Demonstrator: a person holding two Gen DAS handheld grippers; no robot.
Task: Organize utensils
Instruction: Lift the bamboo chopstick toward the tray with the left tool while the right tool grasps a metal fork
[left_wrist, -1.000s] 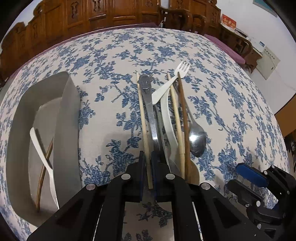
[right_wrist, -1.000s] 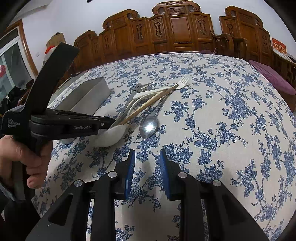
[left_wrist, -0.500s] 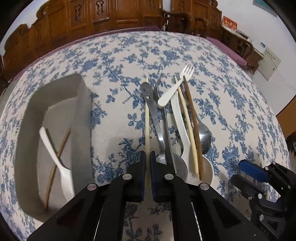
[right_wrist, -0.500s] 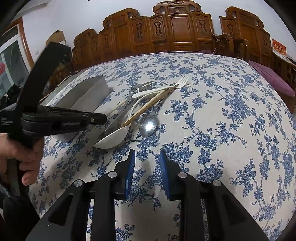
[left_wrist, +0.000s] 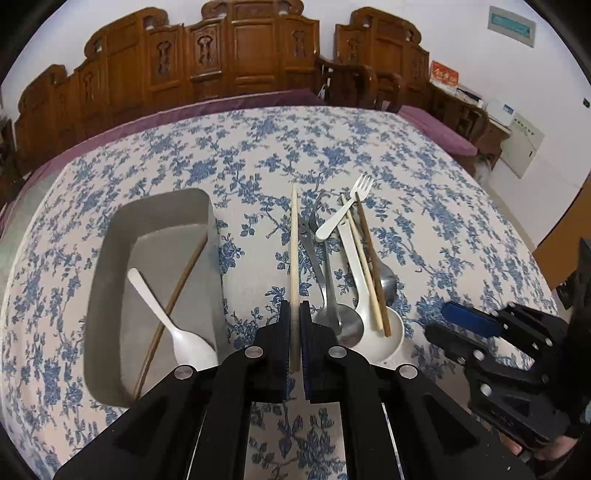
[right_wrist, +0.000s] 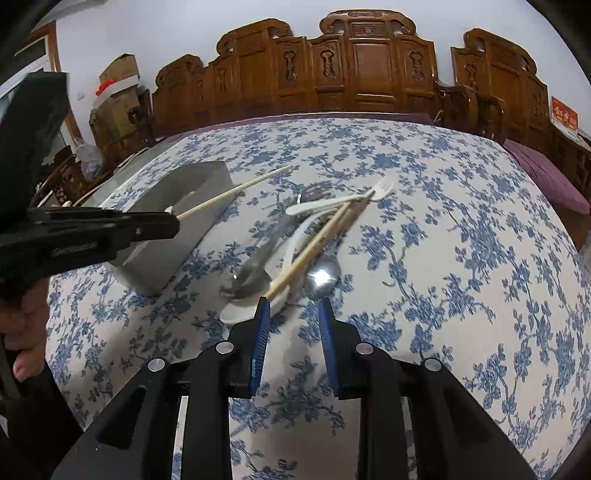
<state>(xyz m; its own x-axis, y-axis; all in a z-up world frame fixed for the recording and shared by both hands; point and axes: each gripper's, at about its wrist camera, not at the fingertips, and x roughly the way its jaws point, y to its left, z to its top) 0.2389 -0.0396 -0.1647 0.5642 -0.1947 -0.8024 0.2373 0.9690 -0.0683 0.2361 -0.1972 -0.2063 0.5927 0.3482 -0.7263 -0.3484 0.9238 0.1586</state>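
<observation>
While held above the cloth: pale wooden chopstick (left_wrist: 294, 258), clamped in left gripper (left_wrist: 294, 314)
Right gripper (right_wrist: 293, 306): fingers narrowly apart, empty
Grey oblong tray (left_wrist: 107, 266): white plastic spoon (left_wrist: 173, 314), dark chopstick (left_wrist: 173, 295)

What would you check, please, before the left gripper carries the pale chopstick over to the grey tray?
1. Grip: left gripper is shut on the pale chopstick near one end: ok.
2. Lift: in the right wrist view the chopstick's free end is off the cloth and clear of the utensil pile: ok.
3. Drop room: grey tray holds only a white spoon and a brown chopstick, with bare floor left: ok.
4. Path: the tray's near wall stands between chopstick and tray; clearance cannot tell.
5. Right gripper: open, empty, beside the pile and out of the way: ok.
</observation>
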